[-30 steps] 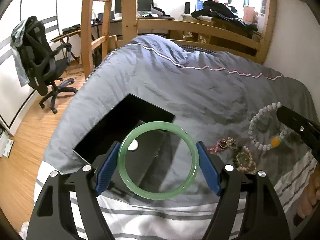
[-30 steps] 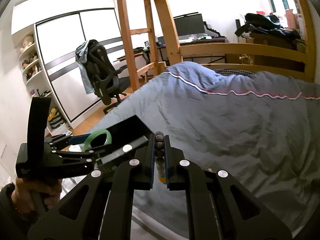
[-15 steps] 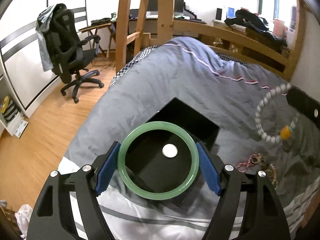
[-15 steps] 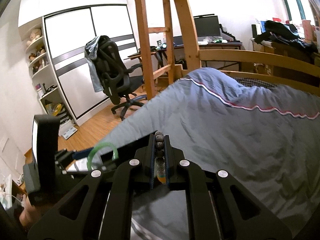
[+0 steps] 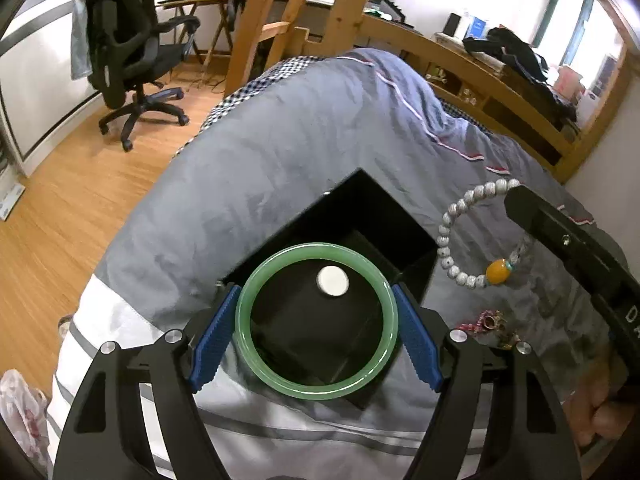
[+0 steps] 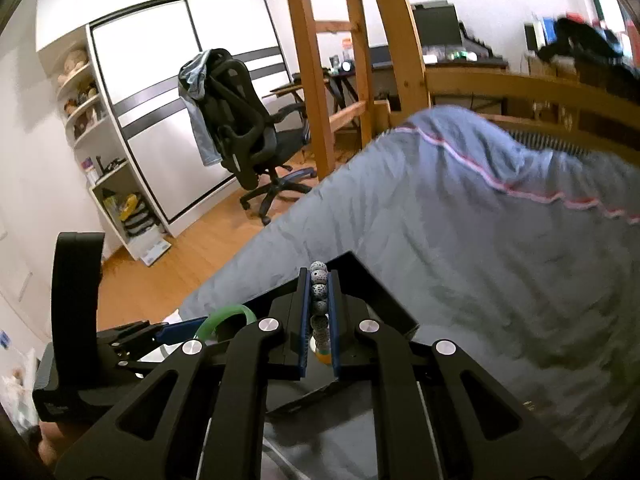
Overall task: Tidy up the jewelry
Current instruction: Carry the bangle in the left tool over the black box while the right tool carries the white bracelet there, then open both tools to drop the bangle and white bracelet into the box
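Observation:
My left gripper [image 5: 316,320] is shut on a green jade bangle [image 5: 244,332], held level right above the open black jewelry box [image 5: 372,204] on the grey bed cover. A white disc [image 5: 333,281] shows inside the box. My right gripper [image 6: 319,304] is shut on a grey beaded bracelet [image 6: 319,280] with an orange bead; in the left wrist view the bracelet [image 5: 452,216] hangs from the right gripper beside the box's right edge. The bangle [image 6: 228,316] and the left gripper also show in the right wrist view, low left.
More small jewelry [image 5: 490,322] lies on the cover right of the box. A black office chair [image 5: 132,52] stands on the wooden floor to the left. The wooden bed frame and ladder [image 5: 320,20] rise behind. A white plastic bag [image 5: 20,404] lies at the lower left.
My left gripper has moved the bangle from beside the box to directly over it. My right gripper has carried the beaded bracelet up off the cover and toward the box.

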`<state>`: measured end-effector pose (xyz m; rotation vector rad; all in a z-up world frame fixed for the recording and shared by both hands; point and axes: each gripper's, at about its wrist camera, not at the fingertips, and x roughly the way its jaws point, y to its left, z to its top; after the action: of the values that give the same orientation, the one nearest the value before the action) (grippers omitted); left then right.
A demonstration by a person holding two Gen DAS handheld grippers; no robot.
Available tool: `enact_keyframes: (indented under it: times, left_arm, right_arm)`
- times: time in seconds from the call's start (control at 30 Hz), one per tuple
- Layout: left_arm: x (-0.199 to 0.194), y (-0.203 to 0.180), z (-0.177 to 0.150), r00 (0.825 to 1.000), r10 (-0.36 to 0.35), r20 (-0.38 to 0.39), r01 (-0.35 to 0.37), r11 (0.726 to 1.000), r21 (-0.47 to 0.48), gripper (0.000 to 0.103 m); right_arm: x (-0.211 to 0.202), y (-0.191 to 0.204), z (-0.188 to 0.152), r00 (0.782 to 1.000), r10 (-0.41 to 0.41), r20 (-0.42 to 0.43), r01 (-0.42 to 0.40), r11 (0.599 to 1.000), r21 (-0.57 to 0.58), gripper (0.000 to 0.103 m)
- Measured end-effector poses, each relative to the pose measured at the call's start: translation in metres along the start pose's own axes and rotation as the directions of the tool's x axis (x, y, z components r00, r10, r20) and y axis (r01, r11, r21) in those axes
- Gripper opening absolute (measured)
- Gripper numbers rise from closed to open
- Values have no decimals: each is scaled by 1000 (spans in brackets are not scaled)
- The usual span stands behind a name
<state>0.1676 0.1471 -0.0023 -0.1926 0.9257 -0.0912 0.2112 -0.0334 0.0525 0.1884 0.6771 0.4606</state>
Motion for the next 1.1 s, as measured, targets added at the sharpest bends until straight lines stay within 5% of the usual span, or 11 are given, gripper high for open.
enact_keyframes:
  times: [0.43,0.47,0.5,0.57,0.73,0.87,1.1]
  left_arm:
    - [8,-9,-1,998,-50,-24,50,999,21,74]
    - [8,-9,0,998,-51,-24,51,999,17,74]
    - [8,-8,0,998,-54,-23,54,998,10,76]
    - [4,-5,2,998,-67,0,67,998,-8,87]
    - [-6,-7,2,998,-45,55,45,999,2,96]
    - [-12,-22,1,995,-48,91,42,997,66,97]
    - [-19,-53,-7,987,-81,137,54,981,188,97]
  right_arm:
    - [34,-13,-8,992,73,-107,-62,992,111,12]
    - [37,-16,-8,989,88,-119,-72,988,133,25]
    - [37,-18,-8,988,95,-122,-77,986,148,55]
    - [34,-24,-7,990,107,-90,-89,980,180,87]
    - [8,-31,4,998,49,-31,-43,985,168,92]
    - [-28,-42,11,996,-86,7,85,991,103,99]
    - [-84,-79,-1,982,-186,-7,186,980,76,99]
